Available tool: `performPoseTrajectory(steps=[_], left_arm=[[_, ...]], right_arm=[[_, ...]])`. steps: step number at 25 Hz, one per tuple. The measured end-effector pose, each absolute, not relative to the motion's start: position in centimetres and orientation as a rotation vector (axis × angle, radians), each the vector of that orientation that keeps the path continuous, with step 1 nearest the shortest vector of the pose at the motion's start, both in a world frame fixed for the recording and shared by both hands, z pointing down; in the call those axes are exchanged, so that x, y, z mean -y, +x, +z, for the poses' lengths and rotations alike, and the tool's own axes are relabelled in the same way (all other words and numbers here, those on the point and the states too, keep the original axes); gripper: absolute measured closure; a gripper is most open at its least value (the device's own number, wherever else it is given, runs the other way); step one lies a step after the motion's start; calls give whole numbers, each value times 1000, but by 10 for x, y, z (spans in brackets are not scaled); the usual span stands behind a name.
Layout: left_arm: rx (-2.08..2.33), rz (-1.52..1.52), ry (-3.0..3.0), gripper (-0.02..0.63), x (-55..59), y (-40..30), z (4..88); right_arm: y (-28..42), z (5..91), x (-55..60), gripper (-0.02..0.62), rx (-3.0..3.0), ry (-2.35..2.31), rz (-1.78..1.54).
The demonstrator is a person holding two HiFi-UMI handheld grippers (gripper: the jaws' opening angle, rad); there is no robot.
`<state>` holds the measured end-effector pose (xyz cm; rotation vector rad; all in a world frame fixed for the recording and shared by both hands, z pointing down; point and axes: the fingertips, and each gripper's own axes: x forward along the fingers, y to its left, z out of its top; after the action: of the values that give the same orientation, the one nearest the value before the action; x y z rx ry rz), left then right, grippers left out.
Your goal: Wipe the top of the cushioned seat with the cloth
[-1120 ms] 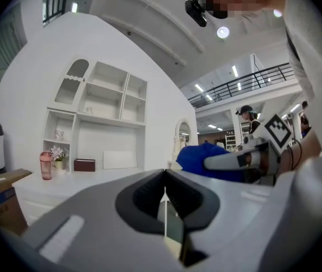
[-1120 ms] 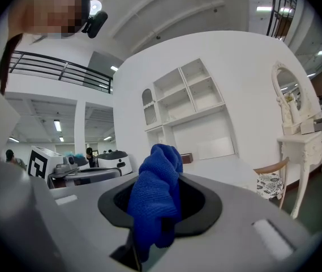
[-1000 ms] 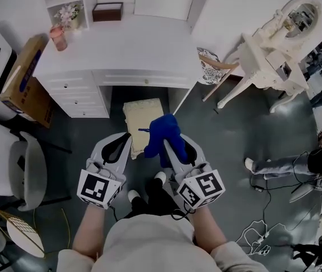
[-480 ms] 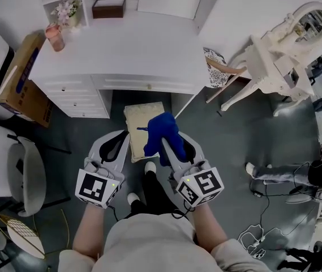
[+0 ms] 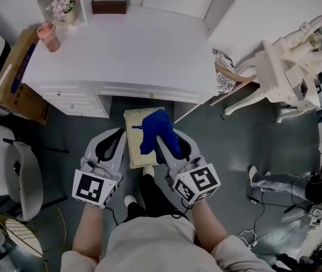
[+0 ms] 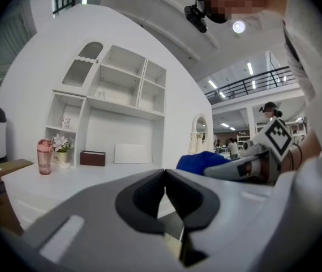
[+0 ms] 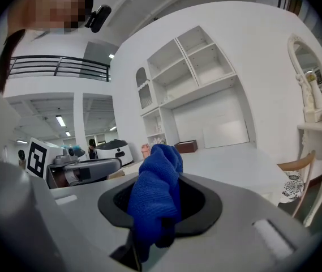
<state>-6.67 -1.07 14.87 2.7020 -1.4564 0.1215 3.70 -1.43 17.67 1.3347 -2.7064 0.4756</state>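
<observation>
Cushioned seat [image 5: 132,143], cream, square, on floor at front edge of white table [image 5: 121,44], far end tucked under it. Cardboard box [image 5: 16,78] leans at table's left end. Left gripper [image 5: 117,137] just left of seat, jaws closed tip to tip, nothing between them. Right gripper [image 5: 171,145] over seat's right half, jaws clamped on bunched blue cloth [image 5: 156,126]. Cloth overlaps seat top in head view; contact unclear. Pink cup [image 5: 47,37] on table's far left corner.

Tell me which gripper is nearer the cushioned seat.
Right. The right gripper, shut on the cloth, is over the cushioned seat; the left gripper, shut and empty, is beside its left edge.
</observation>
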Motion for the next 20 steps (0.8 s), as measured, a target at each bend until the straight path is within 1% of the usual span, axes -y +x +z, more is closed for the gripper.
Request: performPoseTrajectory(steps=[10,20], left_arm=[[1470,179,2605,606,57,-69,198],[1434,240,2496,606,81,-67,256]], right_arm=[[30,237,74,468,2651,1246,584],[21,316,105,468,2568,1166,699]])
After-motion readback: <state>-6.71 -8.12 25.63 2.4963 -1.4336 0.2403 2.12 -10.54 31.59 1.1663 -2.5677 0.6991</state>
